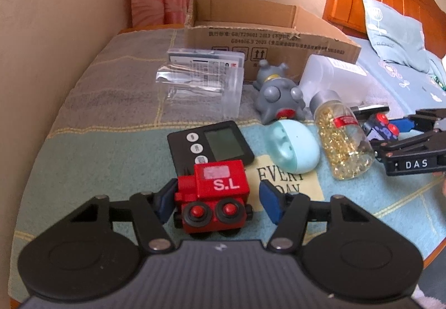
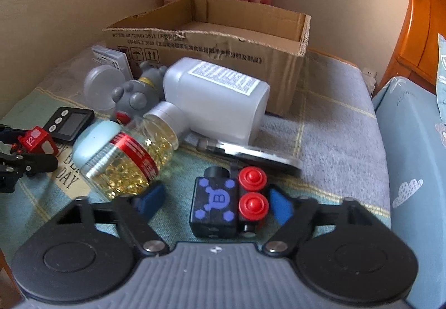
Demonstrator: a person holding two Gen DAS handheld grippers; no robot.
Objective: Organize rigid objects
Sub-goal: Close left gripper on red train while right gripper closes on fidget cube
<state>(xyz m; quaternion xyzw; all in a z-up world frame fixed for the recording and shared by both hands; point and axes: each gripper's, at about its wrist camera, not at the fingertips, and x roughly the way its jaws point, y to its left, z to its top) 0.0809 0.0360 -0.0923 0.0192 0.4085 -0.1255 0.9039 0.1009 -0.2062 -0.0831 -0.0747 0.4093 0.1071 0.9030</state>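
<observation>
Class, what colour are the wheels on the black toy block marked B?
Red wheels, clearest in the right wrist view.

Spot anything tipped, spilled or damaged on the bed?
Nothing spilled. Three things lie on their sides: the capsule bottle, the white bottle and the grey toy. The cardboard box has a ragged, torn front rim.

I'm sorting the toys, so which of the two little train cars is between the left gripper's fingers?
The red train car marked S.L, in the left gripper; the black train car with the purple B is at the right gripper.
</observation>
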